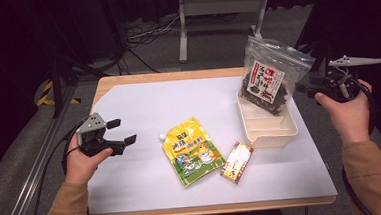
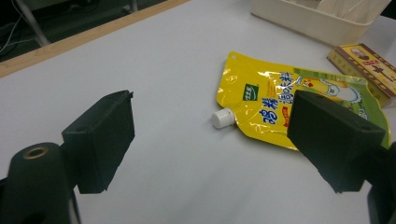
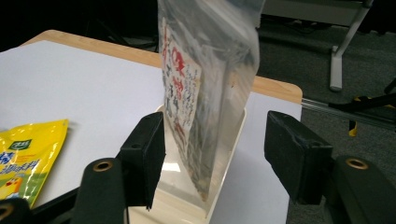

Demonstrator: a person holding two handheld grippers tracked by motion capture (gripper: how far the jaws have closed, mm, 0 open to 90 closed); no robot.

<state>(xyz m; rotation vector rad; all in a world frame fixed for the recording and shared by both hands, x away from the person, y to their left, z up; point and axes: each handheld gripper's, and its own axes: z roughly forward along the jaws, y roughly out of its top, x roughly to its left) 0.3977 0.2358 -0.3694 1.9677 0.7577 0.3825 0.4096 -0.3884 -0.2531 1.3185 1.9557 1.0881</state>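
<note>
While both grippers' jaws gape empty, the seaweed bag point(image 1: 269, 77) stands upright at the tray's point(image 1: 272, 132) far edge.

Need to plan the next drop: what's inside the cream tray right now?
The cream tray holds one clear bag of dark dried food, standing upright at its far end. Near compartments look empty; the floor under the bag is covered.

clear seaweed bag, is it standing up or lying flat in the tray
Standing up. The clear bag sits on its bottom edge in the far end of the cream tray, leaning slightly, its top rising well above the rim.
</note>
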